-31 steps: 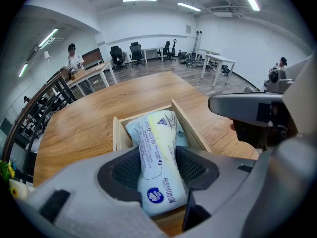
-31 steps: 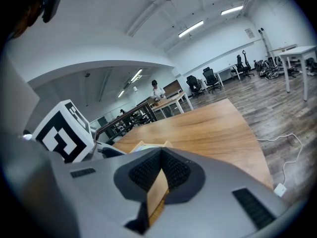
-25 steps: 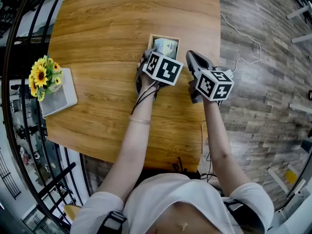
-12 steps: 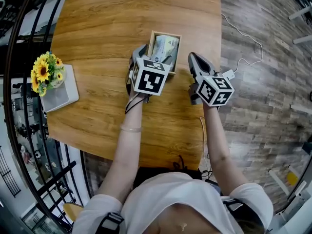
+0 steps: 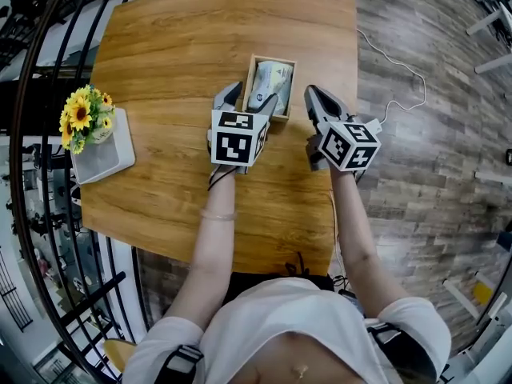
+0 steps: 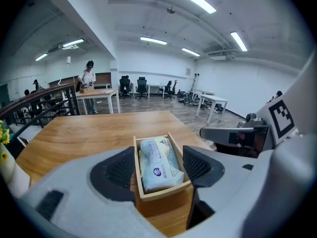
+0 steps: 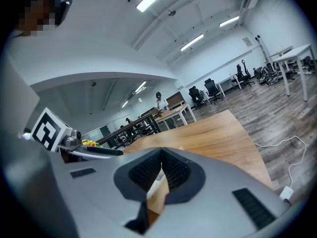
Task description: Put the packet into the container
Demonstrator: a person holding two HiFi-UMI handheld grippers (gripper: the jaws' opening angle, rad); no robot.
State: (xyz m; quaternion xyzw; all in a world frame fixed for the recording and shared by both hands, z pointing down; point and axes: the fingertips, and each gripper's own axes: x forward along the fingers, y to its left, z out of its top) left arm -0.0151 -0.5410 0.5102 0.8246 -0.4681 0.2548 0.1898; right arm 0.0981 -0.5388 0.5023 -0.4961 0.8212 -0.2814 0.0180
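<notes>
One packet [image 5: 269, 82] in container [image 5: 272, 58], lengthwise away, left tool [image 5: 251, 96] empty, wide, just narrowed, right tool [image 5: 314, 94] apparently shut.

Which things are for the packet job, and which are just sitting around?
For the job: packet, wooden container holding it, open left gripper, shut right gripper.
Just lying about: sunflowers, white tray, cable on the floor.

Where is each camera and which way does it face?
Head view: on the head, facing steeply down at the table; forearms, left gripper, right gripper show.
Left gripper view: on that gripper, facing along its open jaws, just narrowed slightly, at the box seen between them holding the packet.
Right gripper view: on that gripper, facing along its shut jaws over the table.
Shared: the first two both show the packet.
</notes>
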